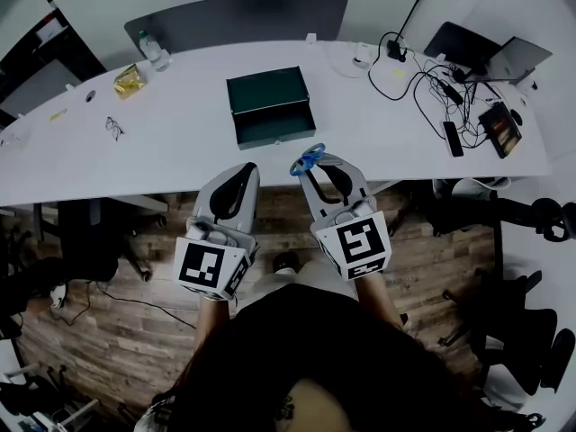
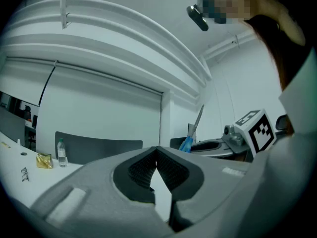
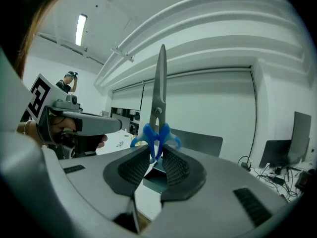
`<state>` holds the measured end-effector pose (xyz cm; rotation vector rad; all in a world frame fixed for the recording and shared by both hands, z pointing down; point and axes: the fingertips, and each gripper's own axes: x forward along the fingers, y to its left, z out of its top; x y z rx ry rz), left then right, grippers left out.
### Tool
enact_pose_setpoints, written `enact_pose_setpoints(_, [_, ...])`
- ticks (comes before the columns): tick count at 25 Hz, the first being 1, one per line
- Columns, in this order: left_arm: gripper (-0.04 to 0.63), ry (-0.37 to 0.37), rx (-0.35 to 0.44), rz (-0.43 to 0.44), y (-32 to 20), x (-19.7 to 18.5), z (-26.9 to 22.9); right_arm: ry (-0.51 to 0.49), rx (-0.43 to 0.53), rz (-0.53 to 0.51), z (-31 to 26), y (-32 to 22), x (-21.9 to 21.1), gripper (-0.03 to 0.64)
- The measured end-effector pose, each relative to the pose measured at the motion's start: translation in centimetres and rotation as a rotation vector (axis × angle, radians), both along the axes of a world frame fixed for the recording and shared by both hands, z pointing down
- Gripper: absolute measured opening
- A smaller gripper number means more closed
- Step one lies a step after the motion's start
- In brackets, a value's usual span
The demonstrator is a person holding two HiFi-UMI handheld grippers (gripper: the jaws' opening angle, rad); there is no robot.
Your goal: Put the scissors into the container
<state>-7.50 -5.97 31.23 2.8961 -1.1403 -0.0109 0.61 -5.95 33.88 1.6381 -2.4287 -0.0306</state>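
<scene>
Right claw (image 3: 156, 157) grips scissors (image 1: 308, 158); head view shows only their blue handles.

No legible text or numbers

The left claw (image 1: 241, 169) and the right claw (image 1: 315, 162) are alike: pale grey moulded shells, broad at the back and tapering to two rounded jaws. Black ribbed pads (image 3: 132, 168) line the jaws' inner faces, set in dark recesses. At the rear of each sits a white cube (image 1: 209, 266) printed with black square markers. The person wears a black top (image 1: 306, 349).
</scene>
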Motion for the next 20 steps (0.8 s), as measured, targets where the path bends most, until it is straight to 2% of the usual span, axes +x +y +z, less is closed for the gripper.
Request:
enact_pose_setpoints(7, [0.011,0.013,0.003,0.002,-2.7,-0.2,0.0,0.014,-0.017,0.001,0.3,-2.4,0.0,0.083])
enact_pose_setpoints(16, [0.011,0.024,-0.001,-0.042,-6.4,-0.2,0.3,0.054,-0.028,-0.031,1.3,-6.5,1.3,0.083])
enact_pose_setpoints(20, [0.011,0.006,-0.006,-0.065,-8.4,-0.1,0.9,0.064,-0.044,-0.057,1.9,-8.6,1.5,0.083])
